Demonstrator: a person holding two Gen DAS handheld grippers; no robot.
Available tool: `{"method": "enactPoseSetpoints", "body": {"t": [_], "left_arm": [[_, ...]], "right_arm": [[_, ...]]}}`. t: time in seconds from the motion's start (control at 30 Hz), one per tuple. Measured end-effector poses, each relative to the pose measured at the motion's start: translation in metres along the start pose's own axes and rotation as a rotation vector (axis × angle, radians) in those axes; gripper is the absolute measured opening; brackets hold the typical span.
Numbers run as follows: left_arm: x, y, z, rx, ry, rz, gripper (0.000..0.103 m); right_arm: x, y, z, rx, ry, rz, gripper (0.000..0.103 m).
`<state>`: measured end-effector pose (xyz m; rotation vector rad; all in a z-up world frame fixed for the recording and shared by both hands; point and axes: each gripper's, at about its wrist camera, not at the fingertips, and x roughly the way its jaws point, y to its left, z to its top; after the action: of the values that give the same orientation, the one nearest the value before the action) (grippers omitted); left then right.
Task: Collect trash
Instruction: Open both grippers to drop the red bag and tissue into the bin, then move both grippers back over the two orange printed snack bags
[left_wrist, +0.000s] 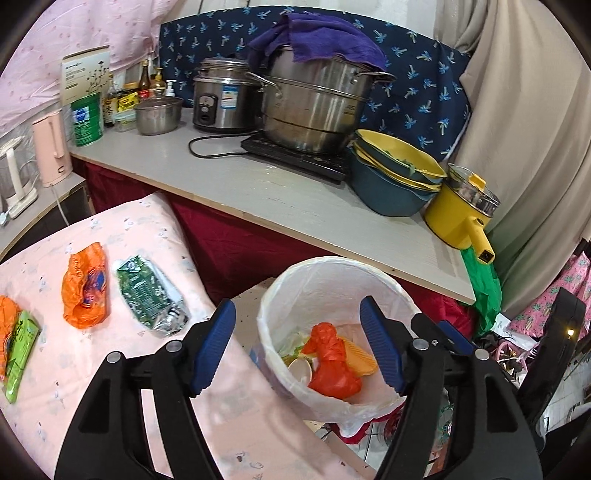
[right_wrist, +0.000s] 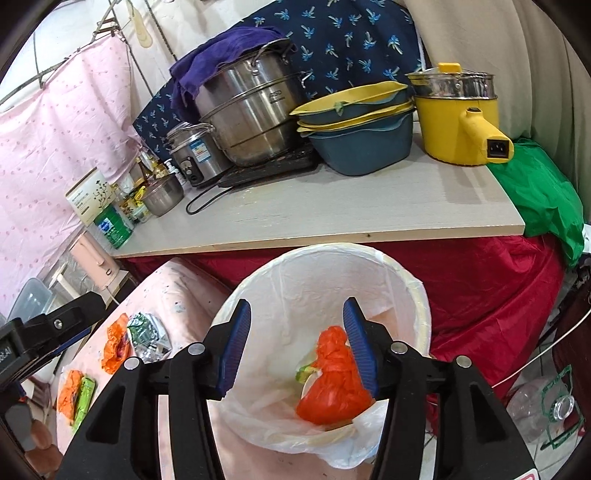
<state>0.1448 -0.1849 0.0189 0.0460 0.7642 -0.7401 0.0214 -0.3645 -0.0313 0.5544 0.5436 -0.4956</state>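
Note:
A bin with a white liner (left_wrist: 332, 260) (right_wrist: 421, 295) stands on the floor beside the pink-covered table (left_wrist: 110, 387) (right_wrist: 184, 288). Inside it lie a knotted orange-red bag (left_wrist: 332, 365) (right_wrist: 332, 384), a yellow piece (left_wrist: 360, 360) and food scraps. My left gripper (left_wrist: 297, 301) hangs open over the bin's near-left rim, nothing between its pads. My right gripper (right_wrist: 296, 302) is open above the bin's mouth, also empty. On the table lie an orange wrapper (left_wrist: 86, 286) (right_wrist: 114, 343), a green-and-silver packet (left_wrist: 151, 295) (right_wrist: 147, 332) and a light green packet (left_wrist: 20, 354) (right_wrist: 83, 402) on another orange wrapper.
Behind the bin a pale counter (left_wrist: 258, 184) (right_wrist: 332, 210) overhangs a red cloth. It carries a big steel steamer (left_wrist: 314, 107), a rice cooker (left_wrist: 225, 96), stacked blue-and-yellow basins (right_wrist: 358, 122) and a yellow electric pot (right_wrist: 458, 122). A clear plastic bottle (right_wrist: 543, 406) lies on the floor at right.

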Motion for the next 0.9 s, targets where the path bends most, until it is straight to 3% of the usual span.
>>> {"method": "enactPoseSetpoints", "body": {"t": [0.9], "left_arm": [[-0.095, 0.142, -0.038, -0.232, -0.078, 0.193, 0.067]], "right_arm": [[-0.025, 0.150, -0.035, -0.225, 0.042, 0.180, 0.056]]}}
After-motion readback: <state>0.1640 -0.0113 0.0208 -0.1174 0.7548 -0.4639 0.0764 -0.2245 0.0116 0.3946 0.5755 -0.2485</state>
